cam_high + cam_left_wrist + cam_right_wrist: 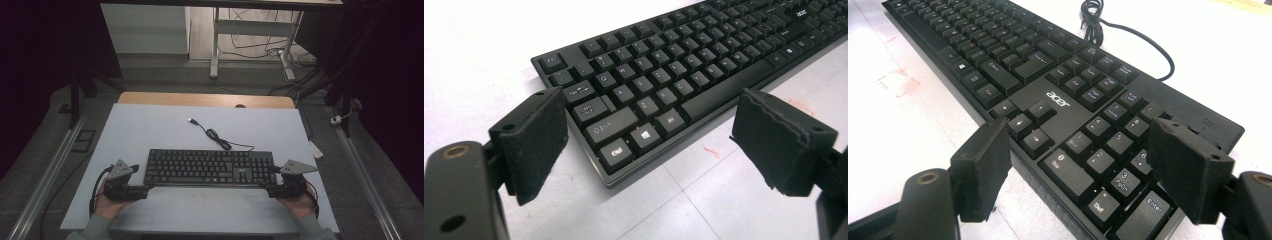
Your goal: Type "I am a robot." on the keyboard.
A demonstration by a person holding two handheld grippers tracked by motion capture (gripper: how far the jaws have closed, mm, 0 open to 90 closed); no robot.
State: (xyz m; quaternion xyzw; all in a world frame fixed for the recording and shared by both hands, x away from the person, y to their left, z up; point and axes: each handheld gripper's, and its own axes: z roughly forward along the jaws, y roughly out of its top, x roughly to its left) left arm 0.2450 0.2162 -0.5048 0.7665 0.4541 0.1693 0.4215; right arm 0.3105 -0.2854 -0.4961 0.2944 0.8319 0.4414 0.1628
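A white sheet [150, 130] covers most of a wooden table [205, 99], whose bare far edge shows beyond it. On the floor behind stands a white desk frame [216, 45] with loose cables [260, 47] lying between its legs, and a pale cabinet [145, 30] stands to its left. Metal rails [47, 175] run along the floor on both sides of the table.

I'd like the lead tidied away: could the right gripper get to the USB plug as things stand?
Probably yes. The right gripper, jaws open, sits at the keyboard; the USB plug lies on bare table beyond it.
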